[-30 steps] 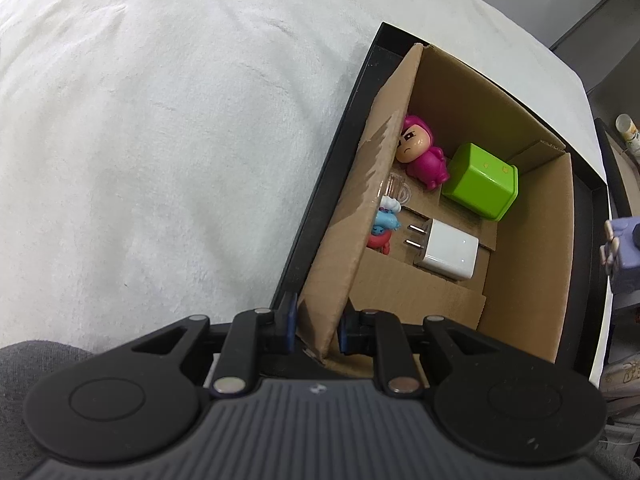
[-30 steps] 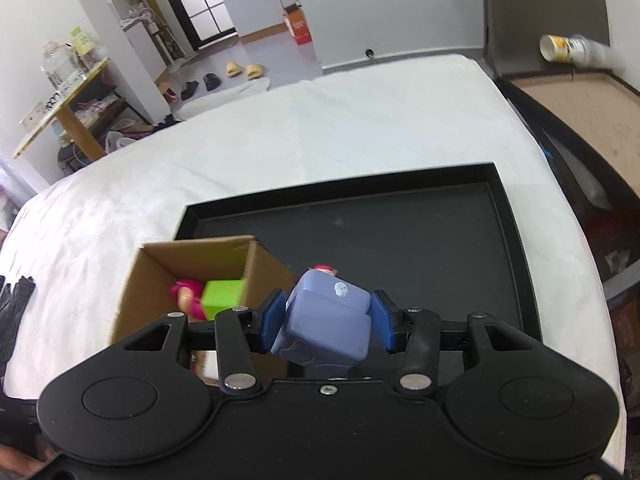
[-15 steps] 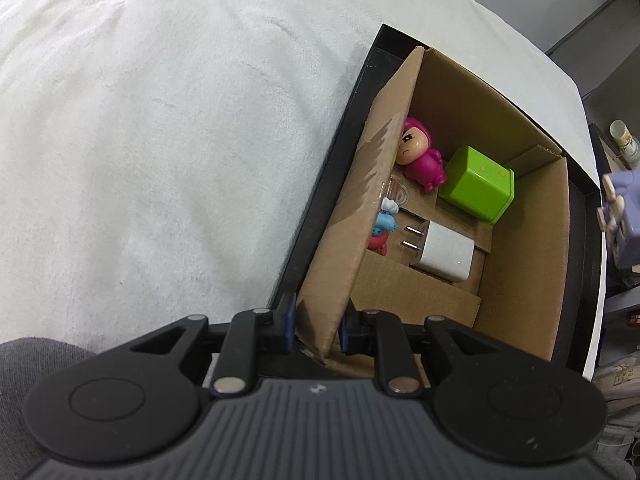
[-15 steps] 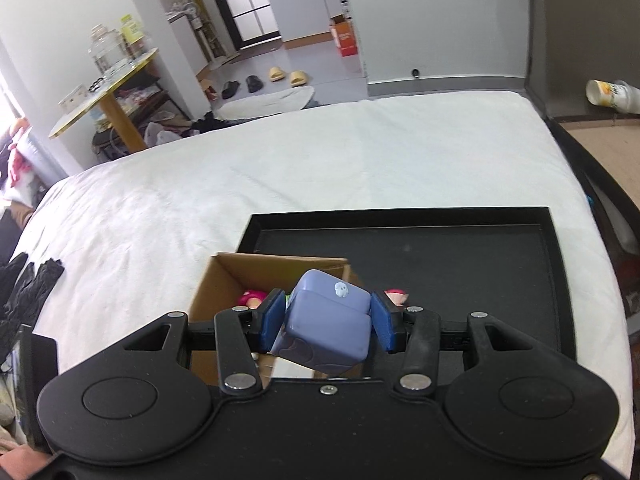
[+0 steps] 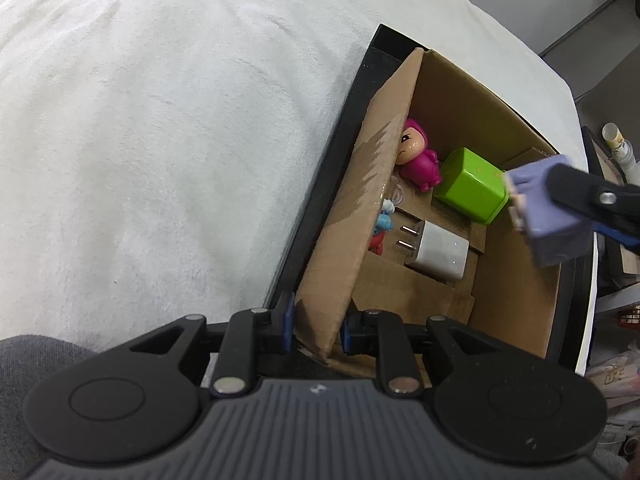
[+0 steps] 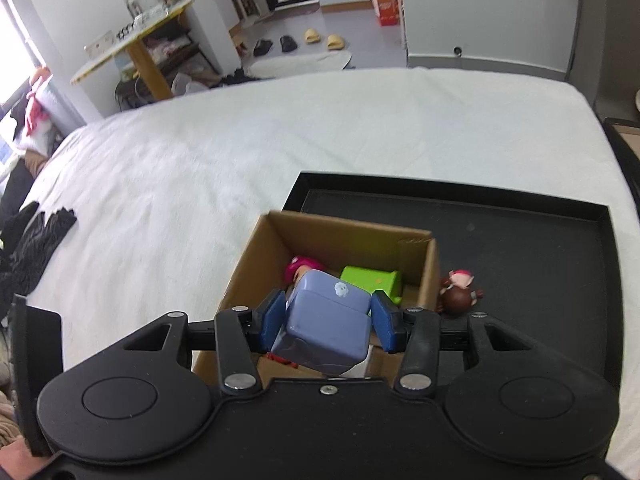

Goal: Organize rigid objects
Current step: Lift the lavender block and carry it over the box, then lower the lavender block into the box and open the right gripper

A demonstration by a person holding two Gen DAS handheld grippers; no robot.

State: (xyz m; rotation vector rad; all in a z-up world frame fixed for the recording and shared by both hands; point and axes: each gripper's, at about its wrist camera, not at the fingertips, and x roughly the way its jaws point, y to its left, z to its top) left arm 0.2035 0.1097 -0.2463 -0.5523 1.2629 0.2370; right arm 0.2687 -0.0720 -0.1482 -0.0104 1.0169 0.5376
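A cardboard box (image 5: 516, 280) stands in a black tray (image 6: 532, 252) on a white cloth. In it lie a pink figurine (image 5: 416, 156), a green cube (image 5: 472, 188), a white charger (image 5: 438, 250) and a small blue and red toy (image 5: 380, 228). My left gripper (image 5: 316, 326) is shut on the box's near wall (image 5: 352, 232). My right gripper (image 6: 326, 320) is shut on a lavender cube (image 6: 326, 320) and holds it above the box's open top; the cube also shows in the left wrist view (image 5: 548, 212). A brown figurine (image 6: 458, 292) stands in the tray beside the box.
The white cloth (image 6: 240, 152) spreads wide to the left and behind the tray. Black gloves (image 6: 36, 236) lie at its far left edge. A side table (image 6: 132, 44) and shoes on the floor lie beyond.
My right gripper has carried the lavender cube leftward from beside the box to above its opening. The left gripper has kept its hold on the box wall.
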